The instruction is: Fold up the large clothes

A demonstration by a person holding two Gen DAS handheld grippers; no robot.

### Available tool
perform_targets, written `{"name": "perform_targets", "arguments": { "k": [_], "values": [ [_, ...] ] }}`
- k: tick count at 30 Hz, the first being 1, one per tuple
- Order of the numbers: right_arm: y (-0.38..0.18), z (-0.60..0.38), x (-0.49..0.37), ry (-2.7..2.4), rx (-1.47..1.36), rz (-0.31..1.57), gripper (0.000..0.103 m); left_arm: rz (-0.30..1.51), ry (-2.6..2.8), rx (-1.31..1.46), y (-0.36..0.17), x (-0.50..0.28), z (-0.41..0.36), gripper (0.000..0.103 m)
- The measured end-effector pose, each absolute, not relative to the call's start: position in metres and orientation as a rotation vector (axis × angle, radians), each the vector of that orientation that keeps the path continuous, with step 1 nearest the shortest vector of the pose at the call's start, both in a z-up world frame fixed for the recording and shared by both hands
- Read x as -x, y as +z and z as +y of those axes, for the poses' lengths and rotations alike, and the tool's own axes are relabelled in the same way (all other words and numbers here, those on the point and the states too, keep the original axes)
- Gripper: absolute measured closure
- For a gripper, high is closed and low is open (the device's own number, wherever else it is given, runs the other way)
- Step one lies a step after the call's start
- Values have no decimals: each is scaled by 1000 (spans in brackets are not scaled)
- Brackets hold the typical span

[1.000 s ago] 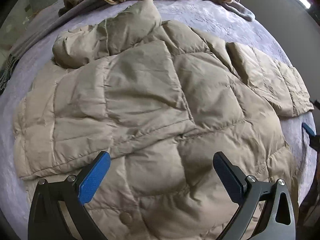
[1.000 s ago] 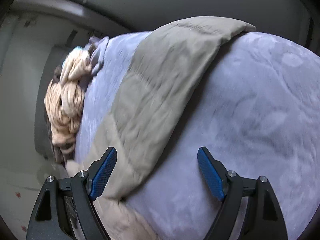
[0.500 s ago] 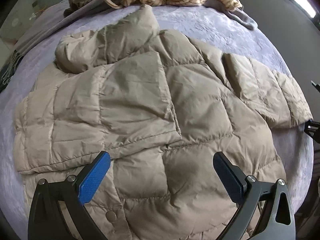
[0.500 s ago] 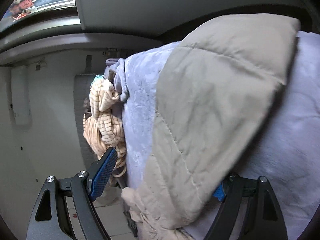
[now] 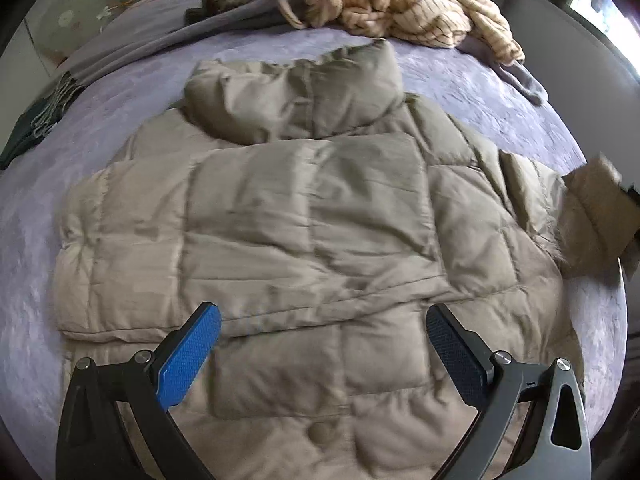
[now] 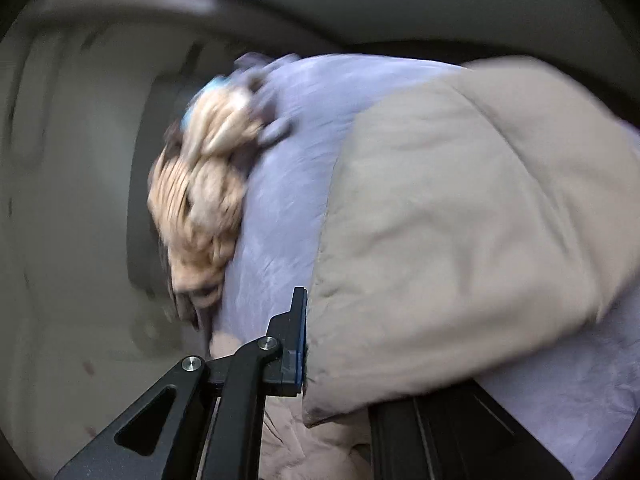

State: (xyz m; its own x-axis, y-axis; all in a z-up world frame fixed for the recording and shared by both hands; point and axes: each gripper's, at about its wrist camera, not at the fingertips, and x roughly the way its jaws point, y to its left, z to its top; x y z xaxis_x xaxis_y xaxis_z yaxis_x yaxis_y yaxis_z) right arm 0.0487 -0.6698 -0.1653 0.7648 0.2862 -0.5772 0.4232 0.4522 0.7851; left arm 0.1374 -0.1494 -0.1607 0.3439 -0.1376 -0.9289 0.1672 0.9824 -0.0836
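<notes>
A beige quilted puffer jacket (image 5: 304, 216) lies spread on the purple bedcover (image 5: 500, 80), its left sleeve folded across the front. My left gripper (image 5: 324, 344) hovers open over the jacket's lower part with nothing between its blue pads. At the right edge of the left wrist view, the right sleeve's cuff (image 5: 596, 208) is raised off the bed. In the right wrist view my right gripper (image 6: 332, 332) is closing, its jaws pinching that sleeve (image 6: 460, 220) at the cuff. The sleeve hides the right finger's tip.
A heap of striped cream garments (image 5: 400, 8) and a grey fringed scarf (image 5: 120, 60) lie at the bed's far end. The same heap (image 6: 200, 208) shows blurred in the right wrist view. The bed's edge runs just right of the lifted cuff.
My right gripper went from open around the sleeve end to closed on it and lifted it. The left gripper drew back, so the whole jacket shows.
</notes>
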Motion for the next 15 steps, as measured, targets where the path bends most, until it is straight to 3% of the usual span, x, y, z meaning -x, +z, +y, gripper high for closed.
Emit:
{"name": "perform_targets", "arguments": {
  "k": [8, 15],
  "values": [
    [-98, -478, -116, 167, -532, 819, 93, 1184, -154, 33, -159, -148, -86, 0],
    [-166, -336, -136, 272, -271, 1035, 93, 1167, -99, 24, -166, -156, -40, 0]
  ]
}}
